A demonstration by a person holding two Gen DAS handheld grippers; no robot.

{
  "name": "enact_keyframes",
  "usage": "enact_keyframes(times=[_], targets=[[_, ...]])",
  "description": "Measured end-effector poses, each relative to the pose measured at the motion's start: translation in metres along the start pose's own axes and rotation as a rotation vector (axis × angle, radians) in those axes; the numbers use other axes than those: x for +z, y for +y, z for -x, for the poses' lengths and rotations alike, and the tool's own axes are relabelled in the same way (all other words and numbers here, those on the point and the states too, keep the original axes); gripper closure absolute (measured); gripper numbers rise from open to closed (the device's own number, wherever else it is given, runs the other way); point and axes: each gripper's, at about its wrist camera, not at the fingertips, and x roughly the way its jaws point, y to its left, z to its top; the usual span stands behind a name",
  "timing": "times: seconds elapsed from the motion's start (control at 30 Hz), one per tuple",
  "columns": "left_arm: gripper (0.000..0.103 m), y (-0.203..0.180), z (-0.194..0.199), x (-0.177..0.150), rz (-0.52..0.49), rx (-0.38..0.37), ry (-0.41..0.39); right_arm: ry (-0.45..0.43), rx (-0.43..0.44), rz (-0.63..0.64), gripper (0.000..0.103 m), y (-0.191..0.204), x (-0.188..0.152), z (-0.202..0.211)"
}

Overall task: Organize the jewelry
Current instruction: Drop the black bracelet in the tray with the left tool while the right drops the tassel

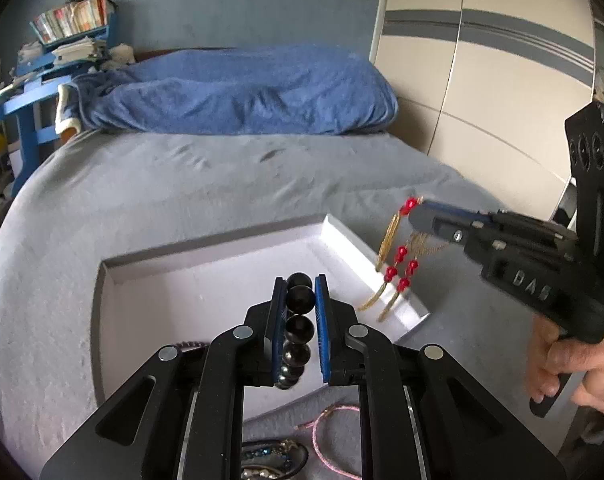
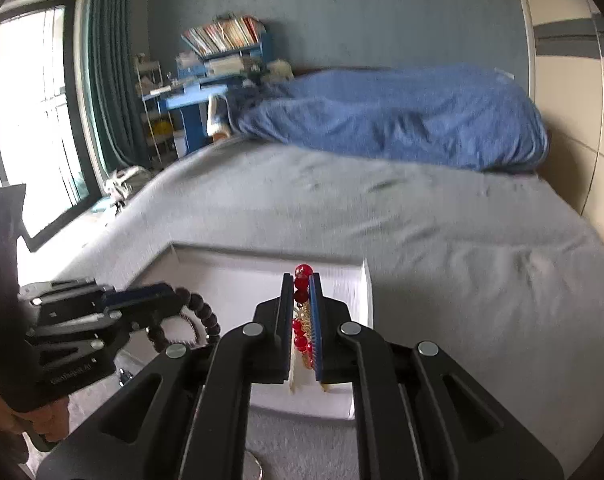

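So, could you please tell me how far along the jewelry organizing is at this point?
Done: nothing clearly lies in the white tray yet. In hand: the left claw grips a black bead bracelet over the tray, and the right claw holds a gold chain with red beads near its right rim. Left: a pink cord bracelet and a dish of jewelry wait on the bed.

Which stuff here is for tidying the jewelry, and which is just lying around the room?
For the job:
- black bead bracelet, pinched in the left gripper
- red and gold necklace, pinched in the right gripper
- white tray
- pink cord bracelet

Just lying around:
- blue blanket
- books
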Motion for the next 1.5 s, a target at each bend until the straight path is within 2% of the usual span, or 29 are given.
enact_keyframes(times=[0.27,0.6,0.67,0.7,0.77,0.8,0.83,0.9,0.93,1.03,1.13,1.17,1.5], targets=[[0.088,0.003,-0.018,-0.015,-0.013,0.039,0.055,0.094,-0.004,0.016,0.095,0.002,-0.025,-0.030],[0.088,0.026,-0.027,-0.036,0.029,0.096,0.114,0.171,-0.005,0.017,0.095,0.004,-0.044,-0.056],[0.074,0.030,-0.026,-0.040,0.037,0.110,0.115,0.174,-0.005,0.013,0.095,0.002,-0.047,-0.057],[0.062,0.032,-0.024,-0.042,0.039,0.109,0.107,0.176,-0.005,0.012,0.095,0.002,-0.048,-0.057],[0.058,0.032,-0.020,-0.045,0.037,0.103,0.090,0.177,-0.005,0.007,0.089,0.002,-0.052,-0.055],[0.055,0.032,-0.019,-0.046,0.033,0.106,0.090,0.172,-0.008,0.005,0.081,0.002,-0.053,-0.053],[0.047,0.032,-0.017,-0.048,0.028,0.110,0.088,0.165,-0.008,0.001,0.077,0.001,-0.053,-0.052],[0.037,0.031,-0.010,-0.050,0.020,0.115,0.064,0.142,-0.004,-0.011,0.068,0.001,-0.054,-0.043],[0.033,0.030,-0.004,-0.052,0.020,0.113,0.048,0.134,-0.004,-0.011,0.068,0.001,-0.054,-0.040],[0.032,0.030,0.011,-0.055,0.025,0.115,0.013,0.105,0.000,-0.017,0.066,0.001,-0.058,-0.026],[0.022,0.031,0.026,-0.059,0.043,0.117,-0.016,0.070,0.000,-0.045,0.059,0.000,-0.067,-0.008],[0.022,0.032,0.034,-0.063,0.050,0.119,-0.028,0.062,0.001,-0.055,0.058,0.000,-0.070,-0.002],[0.022,0.036,0.067,-0.105,0.067,0.147,0.006,0.072,0.007,-0.128,0.049,0.004,-0.102,0.030]])
